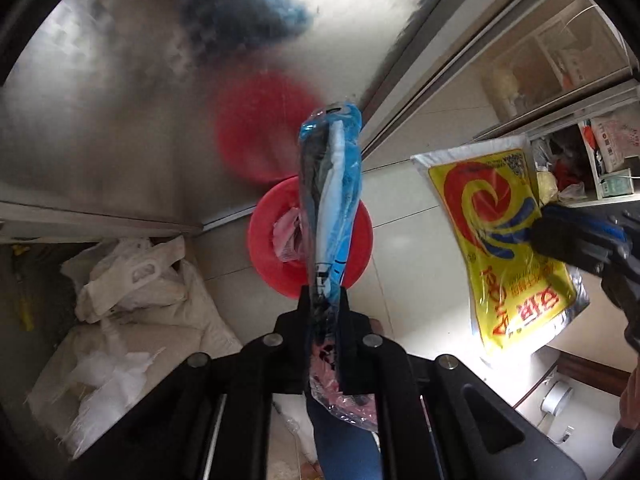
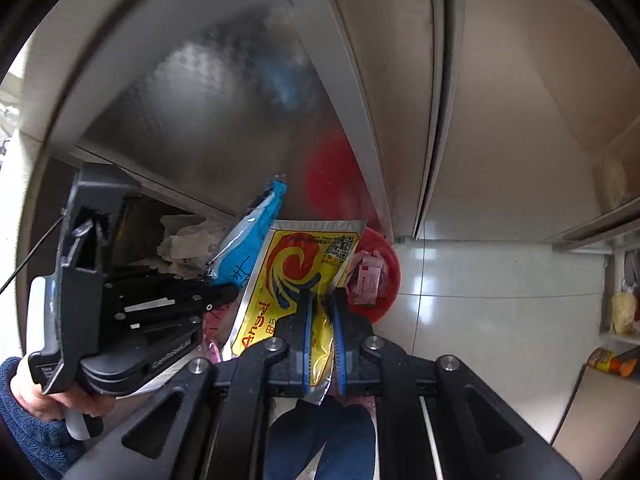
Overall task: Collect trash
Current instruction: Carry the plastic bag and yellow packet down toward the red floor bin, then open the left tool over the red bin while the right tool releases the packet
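Note:
A red round bin (image 1: 264, 240) stands on the tiled floor against a steel cabinet, with pink wrappers (image 1: 288, 236) inside. My left gripper (image 1: 324, 296) points down over it, shut on a blue and white plastic wrapper (image 1: 336, 184) that sticks out past the fingertips above the bin. To its right, my right gripper (image 2: 320, 300) is shut on a yellow packet with a red swirl (image 2: 296, 264), hanging beside the bin (image 2: 390, 264). The right wrist view shows the left gripper (image 2: 226, 292) and its blue wrapper (image 2: 248, 240) on the left. The yellow packet (image 1: 504, 240) shows in the left wrist view too.
A shiny steel cabinet door (image 1: 120, 120) rises behind the bin. White sacks and bags (image 1: 132, 292) are piled at the left. Shelves with packets (image 1: 600, 152) stand at the right. A person's blue-clad feet (image 2: 320, 440) are below the grippers, on pale tiles (image 2: 480, 300).

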{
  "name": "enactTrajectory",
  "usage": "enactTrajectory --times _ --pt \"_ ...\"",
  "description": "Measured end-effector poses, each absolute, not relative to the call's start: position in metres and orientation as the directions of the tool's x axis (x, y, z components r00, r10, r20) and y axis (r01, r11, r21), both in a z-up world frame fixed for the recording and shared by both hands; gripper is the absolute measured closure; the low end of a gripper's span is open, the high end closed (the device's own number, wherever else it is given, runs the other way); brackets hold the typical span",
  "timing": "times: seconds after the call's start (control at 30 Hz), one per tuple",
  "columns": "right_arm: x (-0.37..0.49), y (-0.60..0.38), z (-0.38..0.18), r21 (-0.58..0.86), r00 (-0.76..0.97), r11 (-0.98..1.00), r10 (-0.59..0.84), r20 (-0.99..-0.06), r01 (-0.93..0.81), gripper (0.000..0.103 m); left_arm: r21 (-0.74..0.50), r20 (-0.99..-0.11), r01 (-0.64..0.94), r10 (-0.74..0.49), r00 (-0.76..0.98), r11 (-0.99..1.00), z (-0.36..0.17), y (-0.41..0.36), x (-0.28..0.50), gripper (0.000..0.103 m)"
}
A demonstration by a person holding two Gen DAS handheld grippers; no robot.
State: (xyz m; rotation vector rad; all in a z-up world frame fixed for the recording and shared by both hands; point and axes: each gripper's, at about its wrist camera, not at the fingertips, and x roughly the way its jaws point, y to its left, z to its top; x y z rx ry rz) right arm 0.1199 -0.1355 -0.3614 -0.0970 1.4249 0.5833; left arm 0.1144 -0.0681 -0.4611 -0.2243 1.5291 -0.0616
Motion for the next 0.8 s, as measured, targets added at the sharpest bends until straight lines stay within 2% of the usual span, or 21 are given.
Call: enactTrajectory --times 0.03,0.1,0.13,0.3,0.43,0.5,0.63,0.8 --pt "0.119 -0.134 -0.365 0.277 0.029 0.856 0.321 -0.947 -0.437 0.095 -0.187 -0.982 -0.097 -0.184 0.043 0.977 -0.467 -0.067 0.116 0.09" --pt "0.119 -0.13 -0.372 0.268 0.028 0.855 0.312 -0.95 -0.444 0.095 -0.187 -0.982 -0.094 -0.183 0.046 0.978 -0.476 -0.068 0.122 0.072" --pt "0.12 -0.131 -0.374 0.265 0.027 0.855 0.309 -0.951 -0.446 0.095 -0.187 -0.982 -0.092 -0.184 0.044 0.978 -0.481 -0.069 0.124 0.071" --pt "0.119 -0.133 -0.382 0.244 0.022 0.861 0.283 -0.959 -0.446 0.095 -0.154 -0.988 -0.056 -0.153 0.025 0.986 -0.493 -0.073 0.126 0.047" --pt "0.118 -0.13 -0.382 0.239 0.017 0.866 0.274 -0.962 -0.439 0.095 -0.19 -0.982 -0.088 -0.188 0.032 0.978 -0.49 -0.062 0.116 0.046" --pt "0.116 -0.122 -0.382 0.24 0.018 0.863 0.276 -0.961 -0.444 0.095 -0.172 -0.985 -0.084 -0.169 0.038 0.982 -0.482 -0.062 0.111 0.033" --pt "0.114 -0.117 -0.38 0.233 0.011 0.855 0.269 -0.963 -0.463 0.095 -0.168 -0.985 -0.141 -0.159 0.068 0.976 -0.464 -0.053 0.102 0.02" --pt "0.119 -0.109 -0.39 0.236 -0.011 0.834 0.266 -0.964 -0.498 0.095 -0.148 -0.987 -0.189 -0.135 0.083 0.971 -0.464 -0.036 0.091 0.018"
